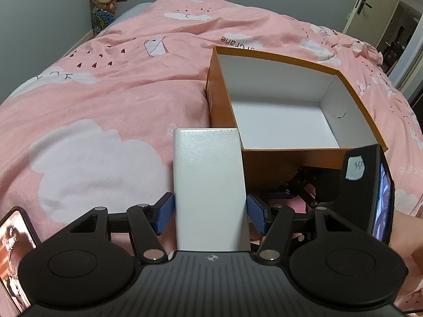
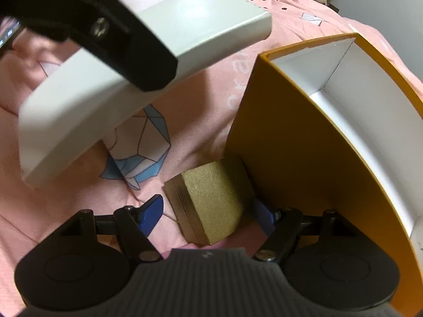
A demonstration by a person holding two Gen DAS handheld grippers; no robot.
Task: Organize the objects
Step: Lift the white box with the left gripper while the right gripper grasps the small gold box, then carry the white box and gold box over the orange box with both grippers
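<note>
We've got the left gripper [image 1: 211, 212] clamped on the flat white rectangular box [image 1: 210, 185] just beside the open orange cardboard box [image 1: 267, 162], while our right gripper [image 2: 208, 215] straddles, unclenched, the small gold textured box [image 2: 211, 200] against that orange wall.

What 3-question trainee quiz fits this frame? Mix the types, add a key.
1. True or false: the left gripper is clamped on the white box.
2. The gold box lies: A) inside the orange box; B) on the pink quilt, between the right gripper's open fingers; C) on top of the white box.
3. Fill in: the orange box's inside holds ___.

Key: 1 true; 2 B; 3 nothing.
</note>
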